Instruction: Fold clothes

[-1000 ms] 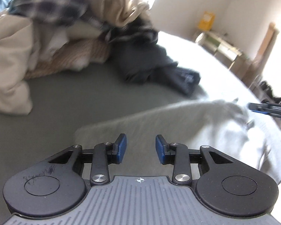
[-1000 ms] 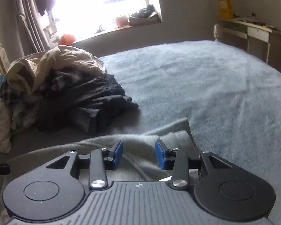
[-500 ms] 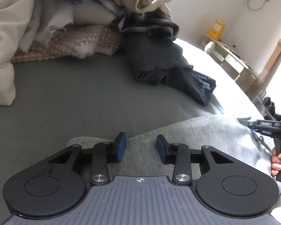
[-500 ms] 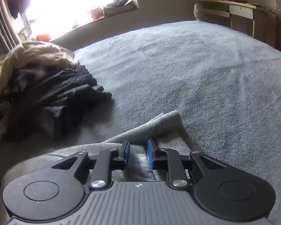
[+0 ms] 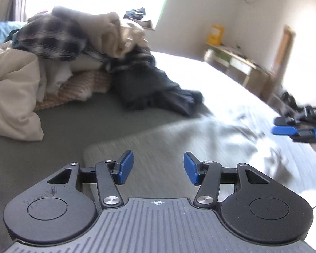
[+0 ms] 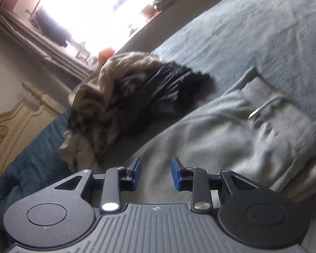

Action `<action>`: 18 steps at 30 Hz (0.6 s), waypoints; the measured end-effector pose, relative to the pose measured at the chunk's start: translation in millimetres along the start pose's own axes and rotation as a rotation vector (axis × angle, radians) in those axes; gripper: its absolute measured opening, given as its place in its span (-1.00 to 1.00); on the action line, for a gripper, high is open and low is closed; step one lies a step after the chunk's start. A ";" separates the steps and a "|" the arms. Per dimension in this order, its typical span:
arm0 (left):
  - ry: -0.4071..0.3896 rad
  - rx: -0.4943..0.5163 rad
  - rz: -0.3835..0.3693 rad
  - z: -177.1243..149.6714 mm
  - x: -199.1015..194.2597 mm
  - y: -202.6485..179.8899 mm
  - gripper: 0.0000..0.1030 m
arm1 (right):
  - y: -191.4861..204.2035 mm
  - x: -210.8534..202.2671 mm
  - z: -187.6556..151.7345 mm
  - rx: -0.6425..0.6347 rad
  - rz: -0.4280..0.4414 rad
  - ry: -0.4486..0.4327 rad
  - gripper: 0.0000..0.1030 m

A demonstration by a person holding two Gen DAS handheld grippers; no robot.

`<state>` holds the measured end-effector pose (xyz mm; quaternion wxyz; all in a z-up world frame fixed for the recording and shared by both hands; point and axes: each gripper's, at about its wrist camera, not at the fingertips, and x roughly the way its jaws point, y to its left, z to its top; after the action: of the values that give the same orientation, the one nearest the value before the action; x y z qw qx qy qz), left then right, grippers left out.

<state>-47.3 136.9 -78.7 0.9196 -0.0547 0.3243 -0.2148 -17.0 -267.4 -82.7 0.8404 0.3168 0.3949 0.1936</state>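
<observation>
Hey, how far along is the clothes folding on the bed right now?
Early. Done: grey sweatpants lie spread on the bed, no fold visible. In hand: nothing; the left claw and right claw have just been opening, empty above them. Left: folding them, then the pile.

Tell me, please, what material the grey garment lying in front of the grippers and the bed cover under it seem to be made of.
The grey garment looks like soft cotton jersey or sweatshirt fleece, matte: it has a ribbed waistband and a drawstring with a metal-looking tip. The bed cover looks like a fuzzy plush or terry-like fabric, blue-grey, with a short nap visible on its surface. Blur leaves both uncertain.
</observation>
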 end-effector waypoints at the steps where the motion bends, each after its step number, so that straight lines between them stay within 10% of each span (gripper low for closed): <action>1: 0.014 0.020 -0.009 -6.5 -2.9 -7.6 0.03 | 5.1 3.4 -10.4 0.002 0.016 0.044 -0.35; 9: 0.080 0.270 -0.014 -52.4 1.3 -56.9 0.03 | 19.9 26.2 -93.6 0.069 -0.002 0.308 -0.22; 18: 0.078 0.441 -0.037 -78.0 3.8 -76.8 0.03 | 39.4 49.2 -126.9 -0.090 -0.173 0.323 -0.21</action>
<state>-120.6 69.1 -123.6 0.8919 0.1501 0.3039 -0.2995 -89.6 -162.3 -144.2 0.7928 0.2086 0.5414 0.1865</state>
